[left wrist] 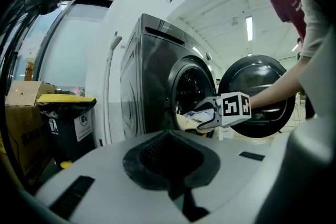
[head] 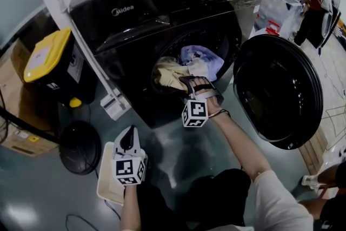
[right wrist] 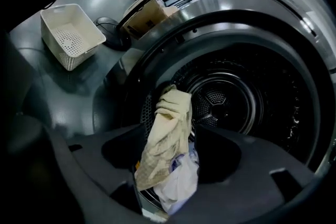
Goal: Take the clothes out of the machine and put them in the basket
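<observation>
Retrieval step: the right gripper (head: 194,85), jaws wide apart astride the cream garment (right wrist: 165,134) at the machine (head: 162,2) mouth and apparently not yet gripping, called for closing next; the left gripper (head: 128,140) hung closed, empty.

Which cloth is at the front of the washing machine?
The yellowish cloth, hanging out front; the pale blue cloth lies behind it, deeper inside.

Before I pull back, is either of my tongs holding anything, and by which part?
Nothing is held. The right tongs stand open around the cream cloth, not pinching it; the left tongs are shut and empty.
</observation>
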Demonstrator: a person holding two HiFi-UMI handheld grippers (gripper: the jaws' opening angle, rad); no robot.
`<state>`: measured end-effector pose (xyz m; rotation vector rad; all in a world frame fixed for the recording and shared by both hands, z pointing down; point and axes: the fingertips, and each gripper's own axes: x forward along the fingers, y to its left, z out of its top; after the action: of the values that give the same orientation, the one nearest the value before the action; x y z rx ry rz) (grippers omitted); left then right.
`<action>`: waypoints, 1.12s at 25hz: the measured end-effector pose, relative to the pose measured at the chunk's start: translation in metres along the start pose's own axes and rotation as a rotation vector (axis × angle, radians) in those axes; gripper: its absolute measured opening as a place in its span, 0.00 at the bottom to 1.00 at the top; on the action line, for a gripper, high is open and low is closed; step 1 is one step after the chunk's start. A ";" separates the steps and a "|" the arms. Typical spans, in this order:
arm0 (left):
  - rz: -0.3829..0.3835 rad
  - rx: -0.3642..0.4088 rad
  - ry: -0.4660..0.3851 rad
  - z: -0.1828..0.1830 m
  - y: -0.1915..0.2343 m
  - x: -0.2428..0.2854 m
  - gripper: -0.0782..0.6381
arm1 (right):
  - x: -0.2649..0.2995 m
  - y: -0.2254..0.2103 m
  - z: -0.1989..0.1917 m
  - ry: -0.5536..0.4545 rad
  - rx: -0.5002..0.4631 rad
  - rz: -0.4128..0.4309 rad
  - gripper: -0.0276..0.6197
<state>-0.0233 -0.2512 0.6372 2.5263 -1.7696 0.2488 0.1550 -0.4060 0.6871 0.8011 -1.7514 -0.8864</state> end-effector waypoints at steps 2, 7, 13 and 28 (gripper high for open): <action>0.011 0.000 0.007 -0.003 0.004 -0.001 0.13 | 0.013 -0.001 0.001 0.005 -0.006 0.015 0.50; 0.032 -0.014 0.000 -0.003 0.009 -0.004 0.13 | 0.041 -0.006 -0.002 0.033 -0.009 0.036 0.50; 0.044 -0.024 0.003 -0.006 0.012 -0.009 0.13 | 0.064 -0.007 -0.003 0.060 -0.038 0.074 0.48; 0.056 -0.021 -0.002 -0.004 0.026 -0.013 0.13 | 0.089 0.008 -0.004 0.118 -0.146 0.119 0.14</action>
<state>-0.0521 -0.2474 0.6373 2.4669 -1.8356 0.2292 0.1302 -0.4766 0.7364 0.6341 -1.5941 -0.8592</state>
